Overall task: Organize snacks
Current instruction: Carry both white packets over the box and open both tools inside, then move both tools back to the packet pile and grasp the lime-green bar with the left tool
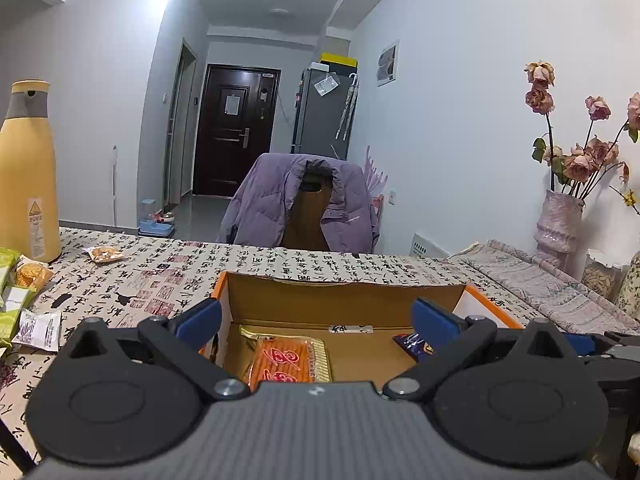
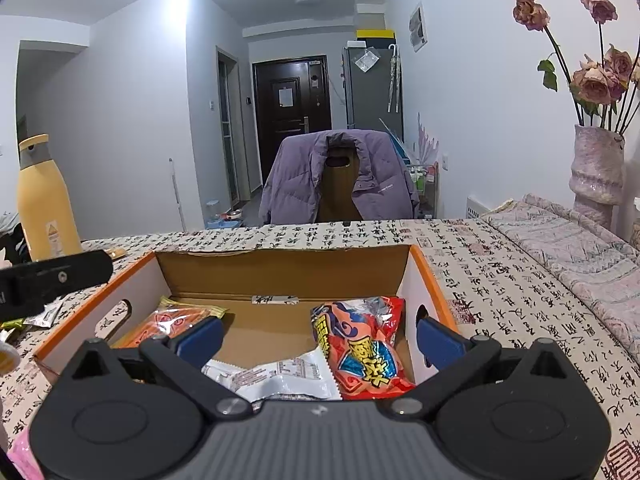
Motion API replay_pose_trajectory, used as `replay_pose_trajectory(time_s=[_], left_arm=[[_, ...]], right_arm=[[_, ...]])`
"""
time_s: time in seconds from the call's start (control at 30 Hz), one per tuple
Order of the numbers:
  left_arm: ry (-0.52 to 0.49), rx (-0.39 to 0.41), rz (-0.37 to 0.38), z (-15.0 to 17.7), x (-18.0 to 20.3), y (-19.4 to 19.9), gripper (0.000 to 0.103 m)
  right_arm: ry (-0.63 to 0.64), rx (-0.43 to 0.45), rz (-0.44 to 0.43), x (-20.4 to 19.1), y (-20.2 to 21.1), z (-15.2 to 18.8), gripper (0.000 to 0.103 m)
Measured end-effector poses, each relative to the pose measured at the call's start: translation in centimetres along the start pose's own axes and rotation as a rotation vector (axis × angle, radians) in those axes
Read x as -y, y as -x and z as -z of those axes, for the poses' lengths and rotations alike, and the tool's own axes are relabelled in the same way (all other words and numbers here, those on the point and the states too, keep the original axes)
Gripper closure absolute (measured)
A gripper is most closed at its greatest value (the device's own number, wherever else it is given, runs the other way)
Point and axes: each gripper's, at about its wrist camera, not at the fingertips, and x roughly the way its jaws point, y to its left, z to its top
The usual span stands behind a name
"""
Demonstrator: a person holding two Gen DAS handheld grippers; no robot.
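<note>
An open cardboard box with an orange rim (image 1: 344, 300) (image 2: 280, 268) sits on the table. Inside lie an orange-and-gold snack packet (image 1: 286, 360) (image 2: 172, 318), a red snack bag (image 2: 364, 348) and a white packet (image 2: 280, 376). My left gripper (image 1: 316, 322) is open and empty, over the box's near side. My right gripper (image 2: 318, 338) is open and empty, just above the red bag and white packet. Loose snacks lie on the table at the left: green packets (image 1: 10, 300), a white packet (image 1: 38, 330), an orange one (image 1: 30, 274) and a small clear one (image 1: 105, 255).
A tall yellow bottle (image 1: 26, 176) (image 2: 44, 200) stands at the table's far left. A vase of dried roses (image 1: 558, 220) (image 2: 596, 168) stands at the right by a folded cloth (image 1: 560, 288). A chair with a purple jacket (image 1: 300, 204) is behind the table.
</note>
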Motion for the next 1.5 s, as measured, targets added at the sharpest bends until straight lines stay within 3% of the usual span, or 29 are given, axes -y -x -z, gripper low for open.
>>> replay_pose_trajectory(time_s=[0.4, 0.67, 1.1, 1.5], left_arm=[[0.009, -0.004, -0.007, -1.7, 0.4, 2.3, 0.000], [0.003, -0.005, -0.017, -1.3, 0.3, 5.4, 0.000], [-0.004, -0.046, -0.021, 1.5, 0.5, 10.6, 0.000], [-0.011, -0.144, -0.044, 5.7, -0.2, 13.4, 0.000]], right_arm=[[0.006, 0.016, -0.013, -0.2, 2.2, -1.4, 0.000], [0.014, 0.004, -0.010, -0.5, 5.2, -0.6, 0.000], [0.024, -0.026, -0.005, -0.5, 10.7, 2.4, 0.000], [0.023, -0.070, -0.018, -0.6, 14.1, 6.0, 0.000]])
